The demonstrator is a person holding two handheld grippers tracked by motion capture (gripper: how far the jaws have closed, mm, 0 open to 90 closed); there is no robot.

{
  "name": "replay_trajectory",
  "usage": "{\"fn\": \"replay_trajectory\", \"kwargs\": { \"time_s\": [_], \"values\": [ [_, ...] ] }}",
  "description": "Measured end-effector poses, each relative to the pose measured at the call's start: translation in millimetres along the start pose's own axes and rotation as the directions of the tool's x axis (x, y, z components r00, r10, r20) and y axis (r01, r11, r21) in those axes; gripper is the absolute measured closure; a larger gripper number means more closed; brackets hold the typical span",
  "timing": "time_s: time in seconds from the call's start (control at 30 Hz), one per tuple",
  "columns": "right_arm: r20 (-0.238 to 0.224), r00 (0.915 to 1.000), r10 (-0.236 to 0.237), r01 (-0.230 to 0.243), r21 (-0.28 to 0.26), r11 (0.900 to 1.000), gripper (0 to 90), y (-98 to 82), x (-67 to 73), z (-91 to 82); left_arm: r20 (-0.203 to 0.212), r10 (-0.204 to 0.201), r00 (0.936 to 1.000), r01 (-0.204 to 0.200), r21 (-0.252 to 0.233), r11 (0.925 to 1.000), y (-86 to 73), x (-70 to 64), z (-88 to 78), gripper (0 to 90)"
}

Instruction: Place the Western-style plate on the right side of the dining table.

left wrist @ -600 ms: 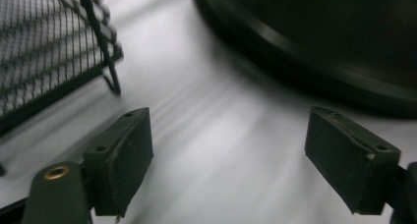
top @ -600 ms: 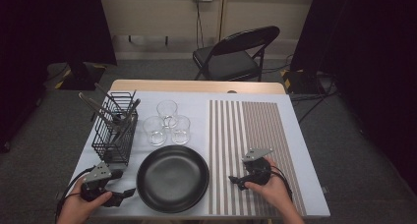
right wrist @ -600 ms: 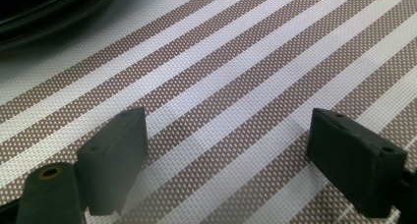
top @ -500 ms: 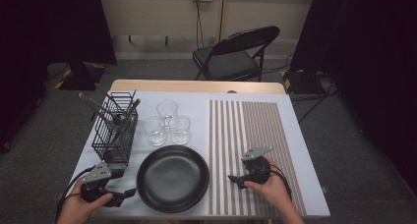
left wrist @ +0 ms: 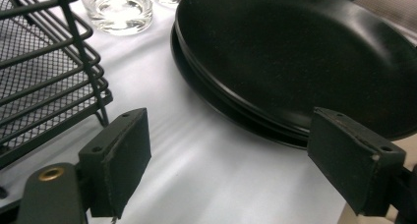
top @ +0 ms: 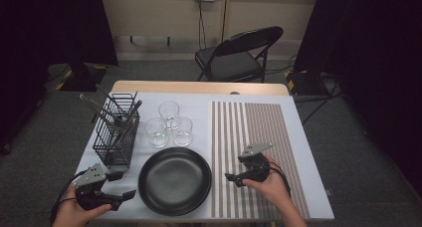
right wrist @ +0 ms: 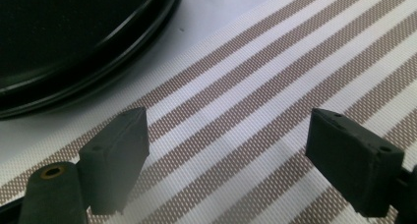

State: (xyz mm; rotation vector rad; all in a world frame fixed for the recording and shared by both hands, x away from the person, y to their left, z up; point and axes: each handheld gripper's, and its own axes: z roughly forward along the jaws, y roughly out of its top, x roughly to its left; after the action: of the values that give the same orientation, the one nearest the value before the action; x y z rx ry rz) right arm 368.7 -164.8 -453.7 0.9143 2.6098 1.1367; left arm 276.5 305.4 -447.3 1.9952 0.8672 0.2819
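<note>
A black plate [top: 174, 179] lies at the table's near edge; in the left gripper view it is two stacked plates [left wrist: 305, 62]. My left gripper [top: 123, 184] rests on the white table left of the stack. Its jaws [left wrist: 228, 135] are open and empty, and they point toward the plate's rim. My right gripper [top: 234, 168] sits on the striped placemat [top: 254, 137] to the right of the plate. It too is open [right wrist: 228, 130] with nothing between its pads, and the plate's edge [right wrist: 74, 47] lies just ahead of it.
A black wire basket [top: 117, 132] with utensils stands at the left, close to the left gripper [left wrist: 44, 71]. Three clear glasses [top: 169, 123] cluster behind the plate. A folding chair [top: 239, 55] stands beyond the table's far edge.
</note>
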Motion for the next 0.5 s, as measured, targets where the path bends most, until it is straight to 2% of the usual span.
{"fn": "replay_trajectory", "kwargs": {
  "time_s": [0.07, 0.17, 0.23, 0.3, 0.4, 0.5],
  "values": [
    [-0.007, 0.9999, -0.010, 0.010, -0.004, 1.000, 15.5, 3.1, 0.0, 2.0, -0.001, 0.011, 0.9999, -0.011, -0.008, 0.9999, 0.8, -0.7, -0.7, 16.9],
    [-0.012, 0.9999, -0.010, 0.010, -0.004, 1.000, 15.5, 5.6, 0.4, 3.5, 0.020, -0.004, 0.9998, 0.004, -0.028, 0.9996, 3.7, -2.2, -1.8, 17.5],
    [-0.017, 0.9998, -0.012, 0.011, -0.008, 1.000, 15.5, 8.2, 1.9, 5.0, 0.033, 0.013, 0.9994, -0.012, -0.018, 0.9998, 5.5, -5.0, -0.4, 20.8],
    [-0.024, 0.9997, -0.008, 0.008, -0.008, 1.000, 15.5, 10.8, 4.0, 5.6, 0.044, 0.009, 0.9990, -0.009, -0.003, 1.0000, 7.1, -10.0, 4.3, 21.3],
    [-0.020, 0.9997, -0.015, 0.015, -0.018, 1.000, 15.5, 13.4, 5.2, 3.9, 0.037, 0.032, 0.9988, -0.033, 0.013, 0.9994, 10.0, -13.5, 6.8, 22.2],
    [-0.018, 0.9997, -0.018, 0.017, -0.028, 0.999, 15.5, 15.2, 5.7, 1.4, 0.030, 0.031, 0.9991, -0.031, 0.008, 0.9995, 11.3, -14.6, 8.0, 22.8]
  ]
}}
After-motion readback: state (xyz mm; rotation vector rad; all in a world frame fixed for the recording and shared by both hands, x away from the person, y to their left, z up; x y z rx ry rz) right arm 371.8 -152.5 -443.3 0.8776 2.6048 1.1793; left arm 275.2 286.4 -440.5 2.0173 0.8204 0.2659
